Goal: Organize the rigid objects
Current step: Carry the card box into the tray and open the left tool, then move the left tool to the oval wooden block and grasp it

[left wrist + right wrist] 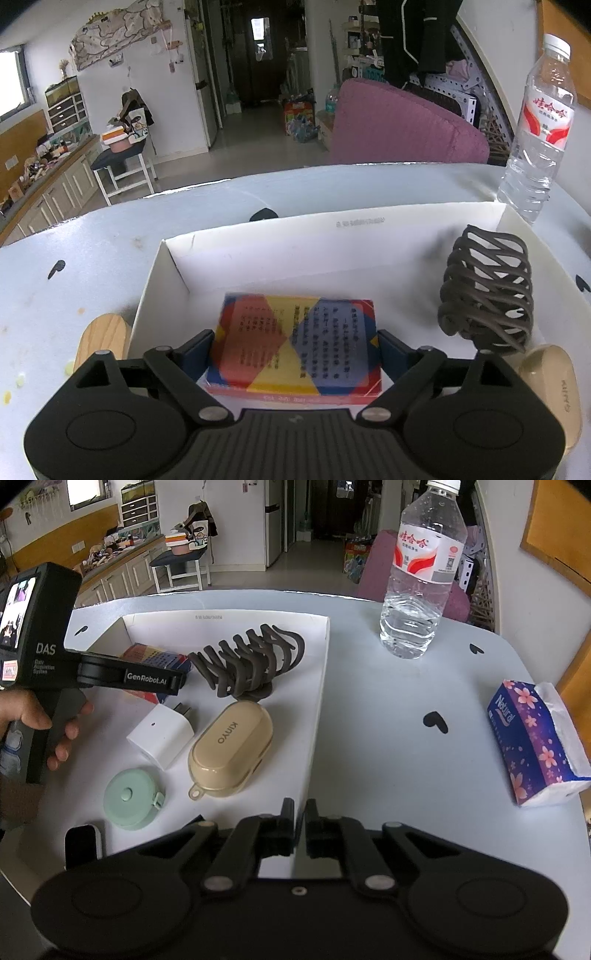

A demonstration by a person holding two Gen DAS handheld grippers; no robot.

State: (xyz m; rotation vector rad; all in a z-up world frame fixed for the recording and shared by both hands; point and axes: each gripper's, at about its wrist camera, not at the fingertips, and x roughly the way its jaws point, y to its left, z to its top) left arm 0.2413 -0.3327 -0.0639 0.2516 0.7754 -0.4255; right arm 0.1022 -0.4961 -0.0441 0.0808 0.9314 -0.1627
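Note:
A colourful card box (295,325) lies flat on the floor of the white tray (332,229). My left gripper (294,345) straddles it, open, with a thin gap showing between each pad and the box's sides. In the right wrist view the box (155,653) shows behind the left gripper's near finger (147,677), and a hand holds that tool. The tray (321,686) also holds a brown hair claw (247,664), a beige earbud case (229,753), a white charger (162,736) and a green tape measure (131,799). My right gripper (300,827) is shut and empty above the tray's near right edge.
A water bottle (421,572) stands behind the tray's far right corner. A tissue pack (532,742) lies at the table's right edge. A wooden block (101,339) rests outside the tray's left wall. A small black-and-white device (83,845) sits at the tray's near left.

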